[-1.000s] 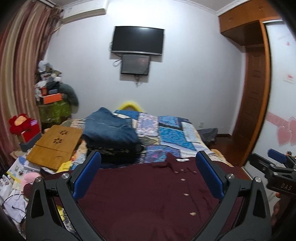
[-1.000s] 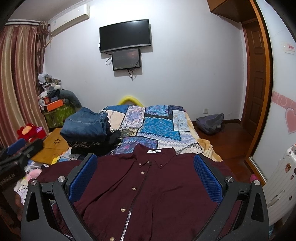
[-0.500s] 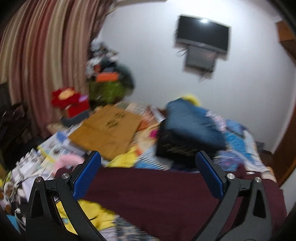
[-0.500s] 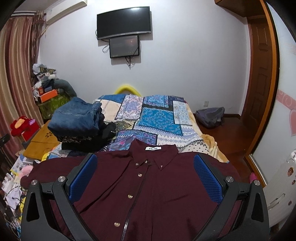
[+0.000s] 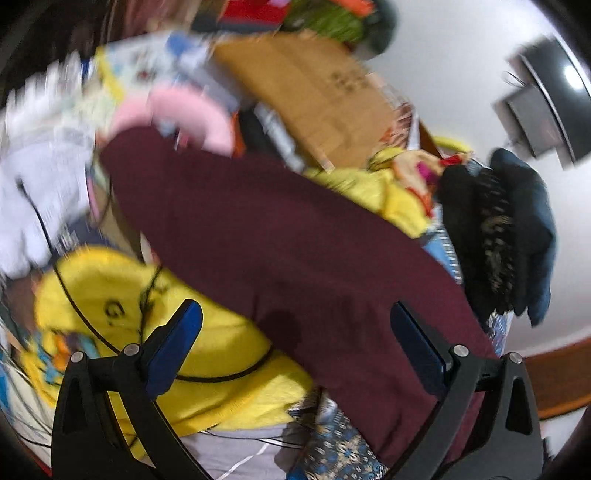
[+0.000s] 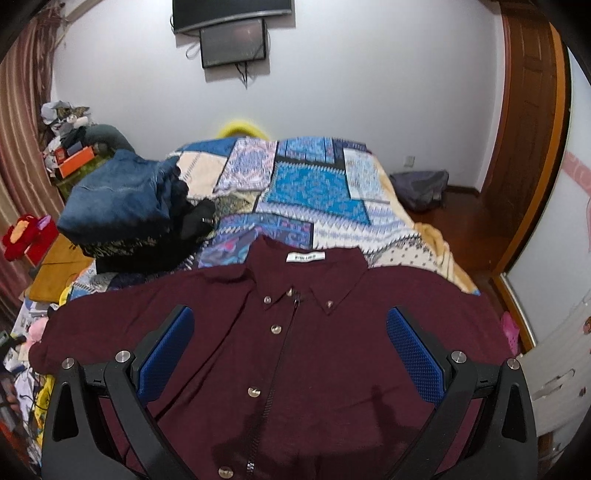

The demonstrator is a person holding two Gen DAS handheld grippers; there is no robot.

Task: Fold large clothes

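While the maroon button-up shirt (image 6: 295,350) lies spread front-up across the near end of the bed, both claws hang over it with jaws wide apart and nothing between the blue pads. Right gripper (image 6: 290,354) is centred on the chest, over the placket. Its view shows collar, white neck label (image 6: 305,257), the button row and a dark zip line running down the front.

Left gripper (image 5: 295,343) is rolled hard sideways and its frame is motion-blurred. There the shirt (image 5: 280,243) reads only as a plain maroon band running diagonally, apparently the sleeve side; no buttons or collar visible.

Only the left view shows:
- yellow garment (image 5: 207,354) with a thin black cable across it, just beside the maroon fabric
- pink plush item (image 5: 184,114) at the sleeve's far end

Only the right view shows:
- patchwork quilt (image 6: 317,184) beyond the collar
- grey bag (image 6: 421,188) on the floor by the wooden door (image 6: 528,122)

Both views:
- stack of folded dark clothes, blue denim on top (image 6: 122,195), near the shirt's left shoulder
- wooden lap desk (image 5: 314,96)
- wall TV (image 6: 232,11)
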